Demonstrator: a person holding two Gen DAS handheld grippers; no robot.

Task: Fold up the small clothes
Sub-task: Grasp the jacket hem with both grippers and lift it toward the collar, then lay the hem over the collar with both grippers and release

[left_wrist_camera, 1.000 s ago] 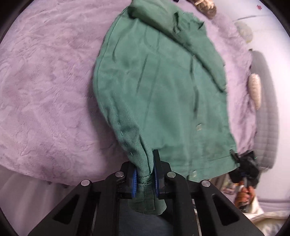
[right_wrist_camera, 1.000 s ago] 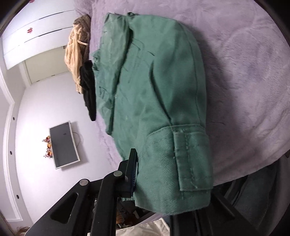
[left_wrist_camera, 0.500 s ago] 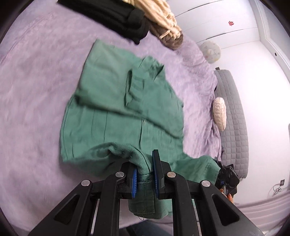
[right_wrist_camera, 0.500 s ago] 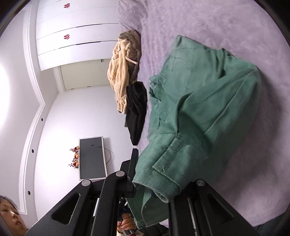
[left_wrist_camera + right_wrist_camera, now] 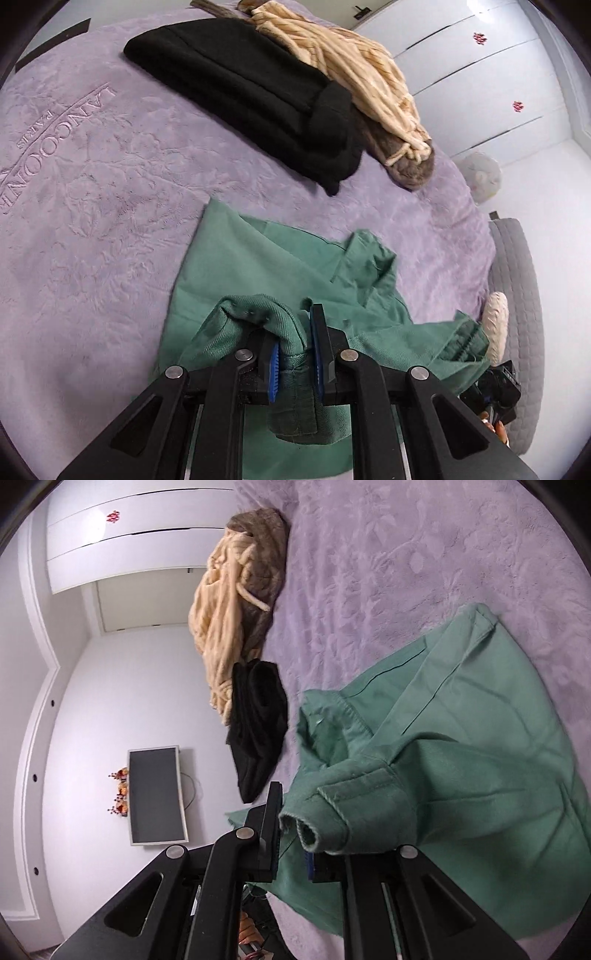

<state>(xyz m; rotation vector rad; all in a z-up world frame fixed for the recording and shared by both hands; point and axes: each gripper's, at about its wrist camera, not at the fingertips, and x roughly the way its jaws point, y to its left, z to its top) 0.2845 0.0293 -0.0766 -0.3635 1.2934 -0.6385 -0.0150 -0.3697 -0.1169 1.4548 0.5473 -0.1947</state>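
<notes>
The green twill shirt [image 5: 266,258] lies partly folded and rumpled on the bed's plush, embossed lilac cover [image 5: 92,192]. The left tongs [image 5: 295,354] pinch a thick stitched hem between blue ribbed pads. The right tongs [image 5: 293,843] clamp a rolled cuff. Beyond lie a folded black knit [image 5: 251,85] and a ribbed cream garment [image 5: 354,70], touching each other.
</notes>
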